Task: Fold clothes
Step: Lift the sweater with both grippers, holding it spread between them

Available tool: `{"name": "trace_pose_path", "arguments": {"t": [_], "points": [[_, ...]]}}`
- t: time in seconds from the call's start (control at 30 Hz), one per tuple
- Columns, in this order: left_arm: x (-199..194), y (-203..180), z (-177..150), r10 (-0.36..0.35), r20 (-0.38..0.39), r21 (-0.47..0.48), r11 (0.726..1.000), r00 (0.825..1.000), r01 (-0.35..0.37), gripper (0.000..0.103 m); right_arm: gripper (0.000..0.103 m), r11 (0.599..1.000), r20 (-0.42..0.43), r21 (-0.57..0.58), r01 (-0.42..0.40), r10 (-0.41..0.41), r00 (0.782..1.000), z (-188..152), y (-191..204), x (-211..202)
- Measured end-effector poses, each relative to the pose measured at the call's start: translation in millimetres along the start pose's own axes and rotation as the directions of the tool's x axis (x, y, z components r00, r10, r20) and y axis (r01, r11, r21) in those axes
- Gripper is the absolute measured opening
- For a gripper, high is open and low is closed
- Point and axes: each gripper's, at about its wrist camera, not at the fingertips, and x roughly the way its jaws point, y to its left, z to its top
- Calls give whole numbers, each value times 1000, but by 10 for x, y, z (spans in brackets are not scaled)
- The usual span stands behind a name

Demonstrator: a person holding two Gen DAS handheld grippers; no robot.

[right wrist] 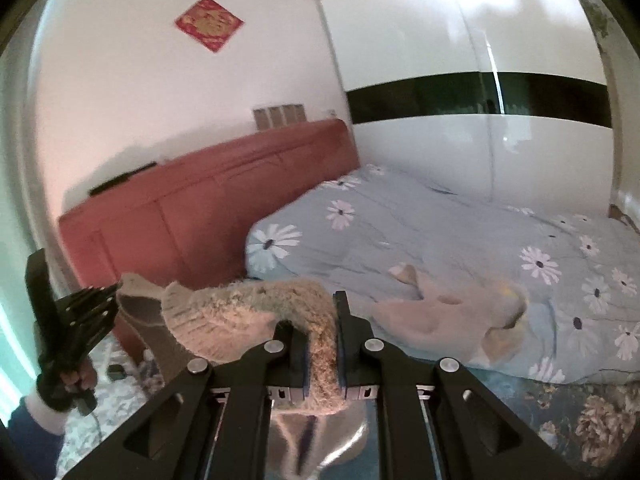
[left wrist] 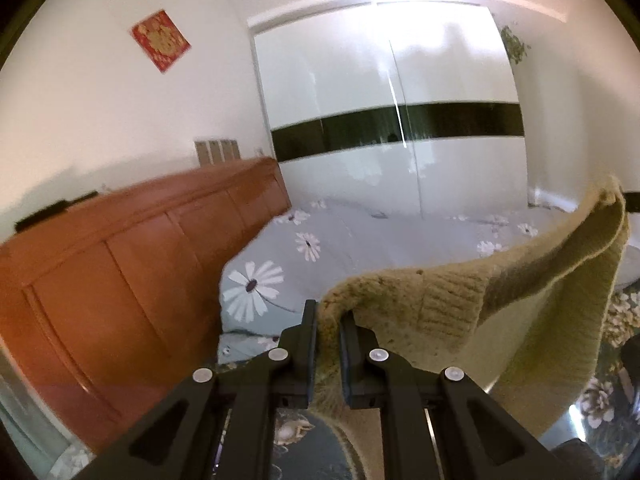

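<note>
A beige knitted sweater (left wrist: 440,308) hangs in the air between both grippers, held above the floor beside the bed. My left gripper (left wrist: 328,320) is shut on one upper edge of the sweater. My right gripper (right wrist: 322,336) is shut on the other upper edge of the sweater (right wrist: 248,312). The left gripper also shows in the right wrist view (right wrist: 100,300) at the far left, with the sweater stretched from it. The sweater's lower part hangs down out of sight.
A bed with a grey daisy-print cover (right wrist: 440,232) lies ahead, with another pale garment (right wrist: 448,312) on it. A reddish wooden headboard (left wrist: 120,264) stands at the left. A white wardrobe (left wrist: 392,120) stands behind. A floral rug (right wrist: 592,420) covers the floor.
</note>
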Motion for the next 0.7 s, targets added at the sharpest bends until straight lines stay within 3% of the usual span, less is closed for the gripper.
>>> {"name": "trace_pose_path", "arguments": {"t": [0.3,0.4,0.53,0.7], "points": [[-759,202,140,35,104,40,998,994,-39,10,10,984,35,-70,-164,167,985,-79,288,-546],[-830,292,236,36,117,33,999,993,-40,10,10,973,36,-75,-220,223,974,-64,343,-609],[-667,370,396,52,118,51,997,992,-58,10,10,960,30,-57,-274,276,961,57,317,-463],[151,389,378,37,-2,55,998,999,-37,10,10,982,-99,43,-184,187,977,-144,-143,481]]}}
